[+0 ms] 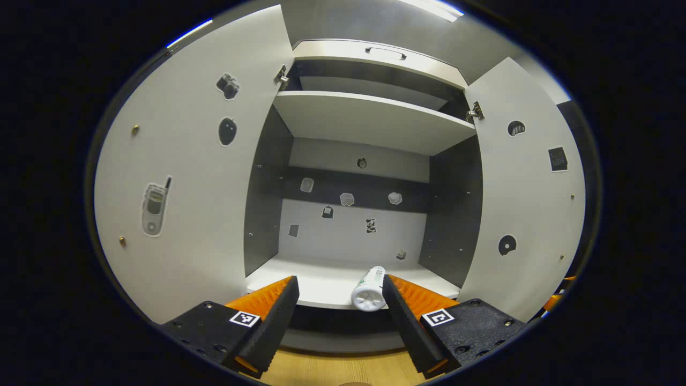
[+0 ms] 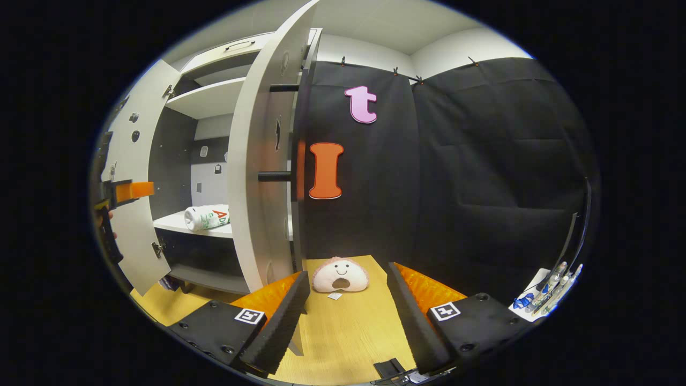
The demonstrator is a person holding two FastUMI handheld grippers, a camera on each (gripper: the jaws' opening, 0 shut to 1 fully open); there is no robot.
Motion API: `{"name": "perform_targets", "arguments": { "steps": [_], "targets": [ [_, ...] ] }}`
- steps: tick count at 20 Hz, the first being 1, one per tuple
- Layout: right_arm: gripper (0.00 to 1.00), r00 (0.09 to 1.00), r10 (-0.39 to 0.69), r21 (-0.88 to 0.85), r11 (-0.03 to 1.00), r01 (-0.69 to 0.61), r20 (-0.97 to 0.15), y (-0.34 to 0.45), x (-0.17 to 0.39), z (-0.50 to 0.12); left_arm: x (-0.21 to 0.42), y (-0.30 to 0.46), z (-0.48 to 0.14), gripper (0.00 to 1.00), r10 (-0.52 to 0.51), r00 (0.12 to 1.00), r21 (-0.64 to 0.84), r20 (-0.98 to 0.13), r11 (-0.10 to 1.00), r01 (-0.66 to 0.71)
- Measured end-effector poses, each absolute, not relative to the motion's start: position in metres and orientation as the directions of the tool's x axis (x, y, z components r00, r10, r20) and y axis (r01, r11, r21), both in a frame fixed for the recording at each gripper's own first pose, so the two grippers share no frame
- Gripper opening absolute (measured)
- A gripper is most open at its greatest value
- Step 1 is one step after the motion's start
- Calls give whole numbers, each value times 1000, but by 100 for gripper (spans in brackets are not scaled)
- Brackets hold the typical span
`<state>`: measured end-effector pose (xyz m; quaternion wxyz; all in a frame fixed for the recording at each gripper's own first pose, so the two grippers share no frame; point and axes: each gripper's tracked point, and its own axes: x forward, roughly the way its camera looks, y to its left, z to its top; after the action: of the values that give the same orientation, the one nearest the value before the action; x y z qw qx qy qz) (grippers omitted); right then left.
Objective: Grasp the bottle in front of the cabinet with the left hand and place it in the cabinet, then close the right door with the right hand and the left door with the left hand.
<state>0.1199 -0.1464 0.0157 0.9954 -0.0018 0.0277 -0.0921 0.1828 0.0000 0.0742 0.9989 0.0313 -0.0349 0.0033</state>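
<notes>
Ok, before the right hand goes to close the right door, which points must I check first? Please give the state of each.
1. Bottle lies inside cabinet, on the lower shelf: ok.
2. Left gripper open, not holding the bottle: ok.
3. Bottle clear of the door's path: cannot tell, it lies near the shelf's front edge.
4. Right door open, ready to push: ok.
5. Right gripper open and empty: ok.
6. Plush toy on the floor beside the door: cannot tell if it blocks.
</notes>
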Motion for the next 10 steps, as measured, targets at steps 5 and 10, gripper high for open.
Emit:
{"name": "perform_targets", "arguments": {
  "steps": [5, 10],
  "targets": [
    [95, 977, -206, -17, 978, 206, -53, -139, 125, 15, 107, 24, 72, 95, -8, 999, 68, 42, 998, 5],
    [94, 972, -231, -18, 973, 230, -45, -135, 121, 17, 54, 38, 66, 95, -15, 1000, 52, 19, 999, 14]
  ]
}}
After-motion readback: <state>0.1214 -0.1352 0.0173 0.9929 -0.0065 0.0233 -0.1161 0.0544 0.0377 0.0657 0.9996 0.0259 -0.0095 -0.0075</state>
